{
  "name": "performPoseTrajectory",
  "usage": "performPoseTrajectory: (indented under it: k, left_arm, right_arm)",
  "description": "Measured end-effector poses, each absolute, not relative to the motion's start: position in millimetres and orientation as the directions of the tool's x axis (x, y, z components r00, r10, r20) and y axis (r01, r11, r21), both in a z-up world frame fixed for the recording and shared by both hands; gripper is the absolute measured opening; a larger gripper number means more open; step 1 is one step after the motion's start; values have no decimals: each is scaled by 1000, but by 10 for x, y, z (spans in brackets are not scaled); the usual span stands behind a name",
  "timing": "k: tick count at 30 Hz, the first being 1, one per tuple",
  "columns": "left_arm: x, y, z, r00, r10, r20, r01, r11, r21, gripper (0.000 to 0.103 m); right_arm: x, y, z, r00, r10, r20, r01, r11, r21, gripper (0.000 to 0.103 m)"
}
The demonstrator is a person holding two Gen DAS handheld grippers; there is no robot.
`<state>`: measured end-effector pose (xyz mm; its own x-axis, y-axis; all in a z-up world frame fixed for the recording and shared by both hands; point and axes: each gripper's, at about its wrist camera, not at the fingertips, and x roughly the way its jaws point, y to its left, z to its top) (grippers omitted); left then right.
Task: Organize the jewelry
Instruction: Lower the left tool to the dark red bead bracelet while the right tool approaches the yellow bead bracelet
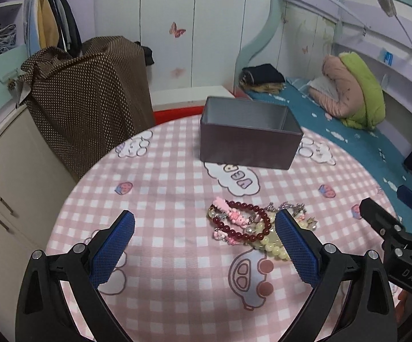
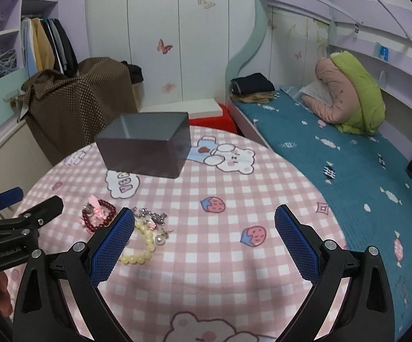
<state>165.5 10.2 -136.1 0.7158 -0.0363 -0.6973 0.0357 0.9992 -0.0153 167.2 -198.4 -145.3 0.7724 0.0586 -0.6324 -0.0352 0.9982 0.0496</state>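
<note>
a round table under a pink checked cloth [image 1: 163,176] with bears and strawberries fills the near view. far on it sits an open dark box [image 1: 248,136]. the jewelry pile [image 1: 251,225] of red, pink and yellow beads lies nearer. the left gripper [image 1: 206,245] and right gripper [image 2: 204,242] hover spread wide, holding nothing. a teal bed [image 2: 334,156] lies right, a wardrobe [image 2: 177,28] far.

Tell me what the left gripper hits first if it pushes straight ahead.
Probably the dark red bead bracelet in the jewelry pile; the open left gripper points just past it toward the gray box. Depth is uncertain.
</note>
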Motion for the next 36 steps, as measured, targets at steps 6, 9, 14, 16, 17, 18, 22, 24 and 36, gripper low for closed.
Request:
performPoseTrajectory:
  k: [6,9,14,16,17,18,22,24,36]
  left_arm:
    - [1803,78,-1557,667,-44,-744,43,999,-21,78]
    - [1881,59,-1657,641,-48,-766,45,999,-24,68]
    - [1976,59,-1775,611,-64,-789,49,998,-42,52]
    - [2007,70,-1813,599,-65,-798,50,998,-44,43]
    - [2018,77,-1827,594,-71,-801,51,997,-51,34]
    - [2023,96,-1838,591,-91,-801,56,996,-71,25]
    - [2012,122,-1818,596,-96,-798,64,995,-71,19]
    - [1995,144,-1766,608,-117,-785,73,993,-92,13]
    - [1788,229,-1403,678,-202,-707,138,979,-148,4]
  right_arm:
    - [1779,-1946,-1589,747,59,-662,-44,998,38,96]
    - [1820,-1931,-1651,736,60,-674,-50,998,35,96]
    - [1864,-1912,-1727,719,65,-692,-60,998,32,96]
    - [1870,-1899,-1745,714,70,-697,-69,997,30,96]
    - [1876,-1887,-1755,710,71,-701,-73,997,28,96]
    - [1879,-1878,-1766,706,74,-705,-78,997,27,96]
    - [1907,-1851,-1821,688,74,-722,-90,996,16,96]
    - [1912,-1834,-1853,678,79,-731,-98,995,16,96]
    - [1994,-1673,-2005,614,138,-777,-142,988,64,70]
